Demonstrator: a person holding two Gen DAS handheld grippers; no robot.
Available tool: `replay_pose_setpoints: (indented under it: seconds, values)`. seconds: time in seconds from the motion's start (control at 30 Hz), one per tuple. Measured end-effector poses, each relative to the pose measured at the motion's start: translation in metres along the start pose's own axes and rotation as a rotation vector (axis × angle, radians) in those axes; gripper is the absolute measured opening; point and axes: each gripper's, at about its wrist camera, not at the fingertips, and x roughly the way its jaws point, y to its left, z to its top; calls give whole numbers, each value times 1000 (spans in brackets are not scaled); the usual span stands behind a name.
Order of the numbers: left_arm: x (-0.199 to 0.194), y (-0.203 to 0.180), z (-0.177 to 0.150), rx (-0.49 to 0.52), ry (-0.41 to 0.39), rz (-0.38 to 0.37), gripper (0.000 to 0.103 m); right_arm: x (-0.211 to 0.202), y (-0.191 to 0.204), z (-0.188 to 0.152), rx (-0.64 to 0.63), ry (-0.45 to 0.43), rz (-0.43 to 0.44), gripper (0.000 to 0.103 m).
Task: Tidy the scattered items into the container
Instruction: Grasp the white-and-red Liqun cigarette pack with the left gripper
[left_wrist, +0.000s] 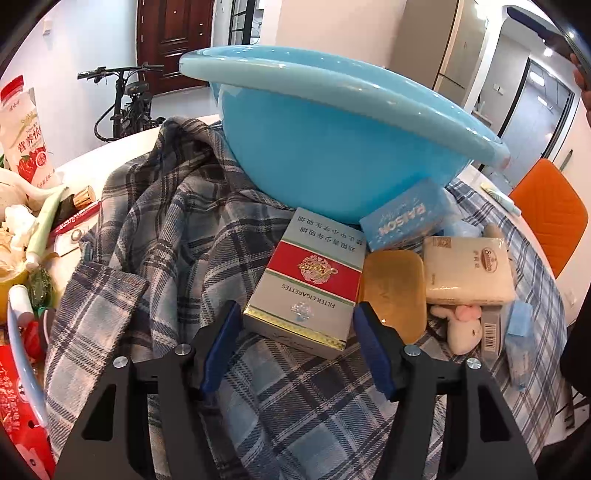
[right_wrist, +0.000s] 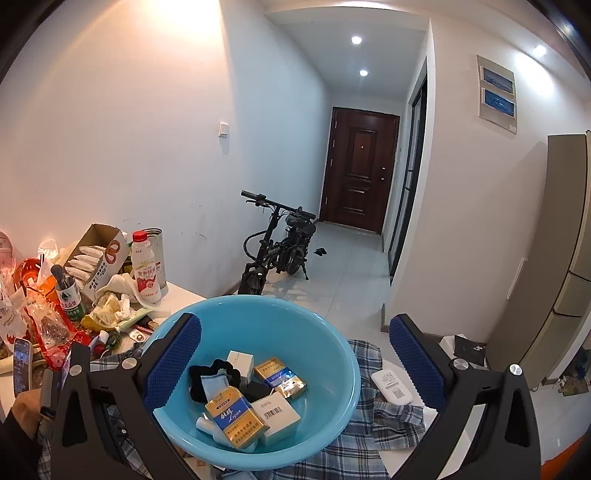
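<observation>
A light blue plastic basin (left_wrist: 332, 147) stands on a plaid shirt (left_wrist: 159, 236). In front of it lie a red and silver cigarette pack (left_wrist: 310, 280), a blue box (left_wrist: 402, 218), a gold bar (left_wrist: 395, 288), a tissue pack (left_wrist: 465, 269) and a small plush rabbit (left_wrist: 465, 328). My left gripper (left_wrist: 295, 325) is open, its blue pads either side of the cigarette pack's near end. My right gripper (right_wrist: 295, 350) is open and empty above the basin (right_wrist: 332, 406), which holds several boxes, gold cigarette packs (right_wrist: 236, 417) and a black scrunchie (right_wrist: 218, 369).
Food packets, a milk bottle (right_wrist: 146, 273), a carton and a phone (right_wrist: 22, 365) crowd the table's left side. A white remote-like item (right_wrist: 391, 386) lies right of the basin. An orange chair (left_wrist: 550, 214) stands at the right. A bicycle (right_wrist: 277, 243) stands in the hallway.
</observation>
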Motion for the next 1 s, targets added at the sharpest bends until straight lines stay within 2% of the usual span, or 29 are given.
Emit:
replay_pose_setpoints:
  seconds: [0.07, 0.2, 0.6, 0.73, 1.0]
  values:
    - [4, -5, -2, 43, 14, 47, 64, 0, 2, 0, -4, -2, 1, 103]
    - [10, -14, -4, 95, 13, 84, 64, 2, 5, 0, -13, 4, 4, 103]
    - [13, -14, -1, 91, -19, 67, 65, 2, 13, 1, -37, 10, 7, 103]
    - [8, -16, 1, 77, -28, 76, 60, 2, 19, 1, -54, 11, 16, 103]
    - [-43, -25, 7, 65, -178, 22, 58, -10, 40, 5, -97, -20, 22, 103]
